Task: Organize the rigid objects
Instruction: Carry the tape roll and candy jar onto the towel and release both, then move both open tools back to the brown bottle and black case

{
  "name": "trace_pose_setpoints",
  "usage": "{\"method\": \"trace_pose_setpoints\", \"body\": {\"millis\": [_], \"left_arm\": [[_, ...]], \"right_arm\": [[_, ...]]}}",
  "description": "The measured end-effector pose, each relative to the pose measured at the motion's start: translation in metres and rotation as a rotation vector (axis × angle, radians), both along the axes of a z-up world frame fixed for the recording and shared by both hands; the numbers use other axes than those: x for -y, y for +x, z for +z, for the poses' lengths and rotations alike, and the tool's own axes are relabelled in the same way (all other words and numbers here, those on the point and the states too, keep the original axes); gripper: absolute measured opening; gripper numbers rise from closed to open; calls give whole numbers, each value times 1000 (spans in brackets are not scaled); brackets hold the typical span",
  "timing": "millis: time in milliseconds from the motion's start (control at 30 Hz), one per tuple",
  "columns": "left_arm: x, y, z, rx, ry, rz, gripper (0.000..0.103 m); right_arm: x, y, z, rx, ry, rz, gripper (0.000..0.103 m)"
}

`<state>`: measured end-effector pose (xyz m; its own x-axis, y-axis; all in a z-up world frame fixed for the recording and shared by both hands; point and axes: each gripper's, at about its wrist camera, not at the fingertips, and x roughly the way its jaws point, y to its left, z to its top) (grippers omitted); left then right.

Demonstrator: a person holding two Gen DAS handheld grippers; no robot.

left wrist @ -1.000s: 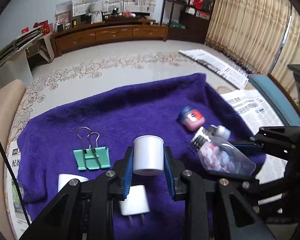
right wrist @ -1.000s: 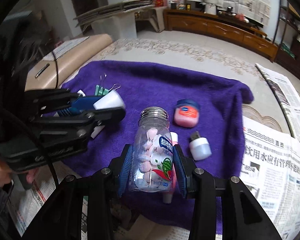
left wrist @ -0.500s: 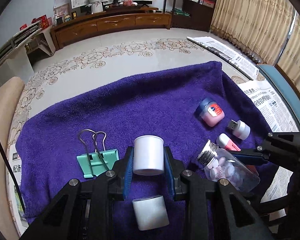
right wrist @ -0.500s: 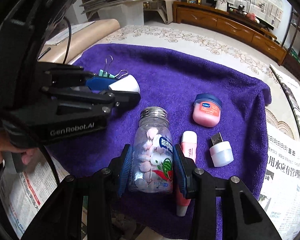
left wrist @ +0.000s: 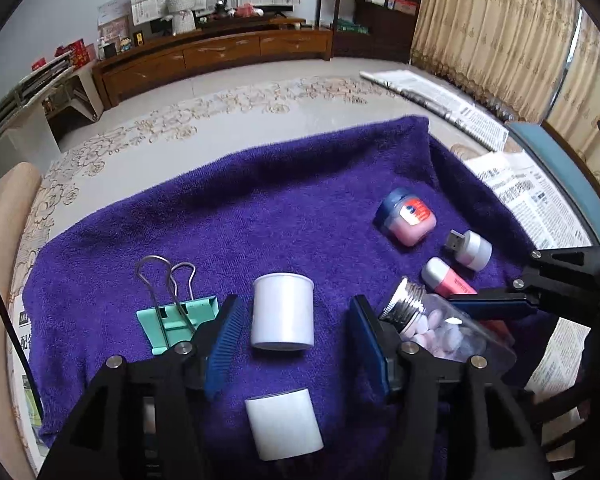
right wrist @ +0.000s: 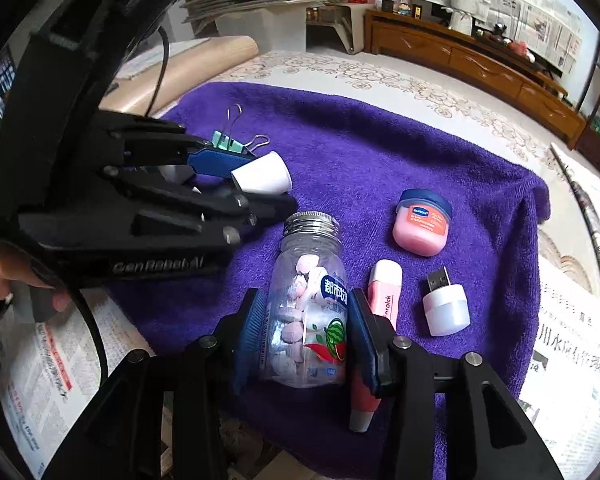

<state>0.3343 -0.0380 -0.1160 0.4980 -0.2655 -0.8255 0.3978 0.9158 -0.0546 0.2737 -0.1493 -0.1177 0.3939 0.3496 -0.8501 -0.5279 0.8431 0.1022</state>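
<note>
The left gripper [left wrist: 296, 324] stands released, its blue pads well apart with the white cap [left wrist: 282, 311] lying on its side between them, touching neither pad as far as the left wrist view shows; the cap rests on the purple towel [left wrist: 260, 220]. Just behind the cap, nearer the gripper's body, lies a second white piece [left wrist: 284, 424], and off the left pad sits the green binder clip [left wrist: 176, 316]. The right gripper [right wrist: 306, 332] is clenched on the clear candy jar [right wrist: 310, 308], pads pressed to both sides of its body, the silver threaded neck pointing forward and no lid on it. Close by its right pad lie a pink lip balm tube [right wrist: 380, 304] and a small white USB light [right wrist: 446, 304]; further ahead on that side is the pink jar with a blue lid [right wrist: 422, 222]. The step in hand looks like setting down the cap in its spot while the jar waits to be placed. Next, I judge, the left gripper needs to draw straight back without nudging the cap, which could roll on the soft pile, and the right must lower the jar onto free towel, clear of the balm tube beneath it, before letting go.
</note>
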Motion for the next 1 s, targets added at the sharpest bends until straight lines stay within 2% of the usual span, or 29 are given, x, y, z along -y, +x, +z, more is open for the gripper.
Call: {"method": "trace_pose_setpoints", "body": {"millis": [67, 133, 200, 333, 433, 467, 500, 567, 700, 867, 1000], "left_arm": [[-2, -6, 7, 23, -27, -3, 54], [-3, -12, 13, 43, -28, -1, 59], [-4, -22, 22, 63, -49, -6, 74], [-5, -48, 36, 100, -62, -10, 78], [-10, -69, 45, 108, -88, -5, 87], [-13, -80, 48, 114, -105, 13, 99], [-16, -85, 50, 115, -112, 27, 103], [-24, -104, 52, 124, -115, 105, 103], [-33, -136, 51, 134, -139, 201, 103], [-11, -160, 28, 74, -105, 184, 103], [7, -162, 7, 4, -76, 170, 103]], "right_arm": [[6, -4, 6, 11, 34, 1, 52], [13, -12, 17, 39, 46, -9, 57], [22, -21, 31, 67, 66, -24, 61], [40, -42, 54, 100, 89, -82, 82], [51, -59, 66, 109, 90, -130, 89], [54, -65, 69, 107, 82, -146, 92], [57, -72, 70, 107, 77, -165, 94], [65, -85, 72, 109, 77, -208, 103], [87, -114, 68, 114, 91, -341, 103], [110, -138, 48, 69, 108, -455, 103], [130, -141, 29, 20, 117, -529, 103]]}}
